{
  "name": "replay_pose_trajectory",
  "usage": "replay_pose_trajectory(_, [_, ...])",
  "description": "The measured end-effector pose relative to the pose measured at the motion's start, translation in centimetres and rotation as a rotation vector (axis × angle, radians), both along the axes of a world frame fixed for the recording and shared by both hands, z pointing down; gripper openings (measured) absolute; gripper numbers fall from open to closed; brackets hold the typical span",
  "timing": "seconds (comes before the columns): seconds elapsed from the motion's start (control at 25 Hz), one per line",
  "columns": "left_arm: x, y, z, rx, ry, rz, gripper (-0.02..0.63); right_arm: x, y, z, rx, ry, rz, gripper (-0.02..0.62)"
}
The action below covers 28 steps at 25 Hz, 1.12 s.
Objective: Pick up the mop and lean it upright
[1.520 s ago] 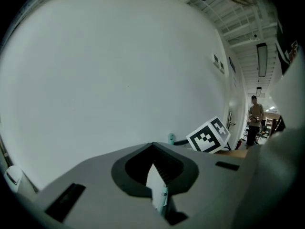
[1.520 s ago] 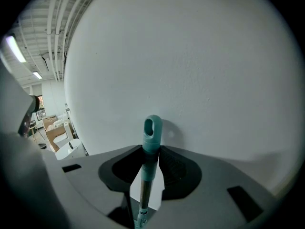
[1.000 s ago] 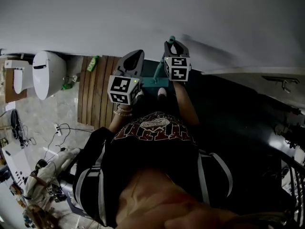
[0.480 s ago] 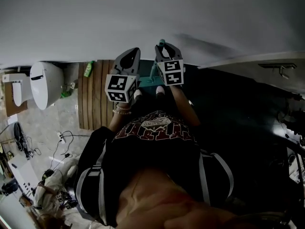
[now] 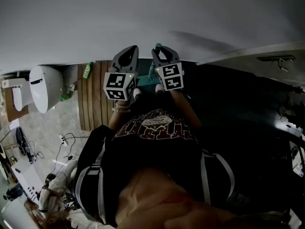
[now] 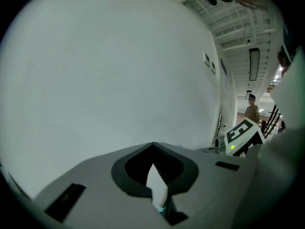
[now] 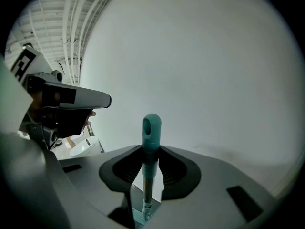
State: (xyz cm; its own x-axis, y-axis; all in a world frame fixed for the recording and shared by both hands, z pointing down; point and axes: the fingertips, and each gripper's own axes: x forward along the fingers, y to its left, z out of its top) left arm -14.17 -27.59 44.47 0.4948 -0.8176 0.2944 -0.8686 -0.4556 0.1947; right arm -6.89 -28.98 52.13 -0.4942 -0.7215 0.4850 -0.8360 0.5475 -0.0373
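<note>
The mop stands nearly upright against the white wall. Its teal handle tip pokes up between the jaws of my right gripper, which is shut on the shaft just below the tip. In the head view the tip shows above the right gripper, and a bit of the teal mop head lies on the floor between the two marker cubes. My left gripper hovers just left of the handle, its jaws together and holding nothing. The left gripper faces the bare wall.
A white wall is directly ahead. A wooden slat mat lies on the floor to the left, with a green bottle and a white toilet beyond. Cables trail at the lower left. A person stands far off.
Both grippers have drifted left and closer together, nearer the wall, with the mop handle carried along in the right one. The left gripper stays beside it, holding nothing.
</note>
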Motion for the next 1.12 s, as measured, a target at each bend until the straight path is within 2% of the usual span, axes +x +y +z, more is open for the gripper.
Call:
replay_pose_trajectory(0.44, [1.5,-0.1,0.1,0.017,-0.02,0.054,0.038,-0.1,3.1,-0.4,-0.012,-0.011,-0.053,0.117])
replay_pose_trajectory(0.68, [1.9,0.1,0.5,0.008,-0.04,0.055,0.038,0.4,5.0,-0.5,-0.009,-0.007,-0.092,0.117])
replay_pose_trajectory(1.12, [3.3,1.5,0.9,0.016,-0.023,0.078,0.038,1.4,7.9,-0.5,-0.015,-0.027,-0.116,0.115])
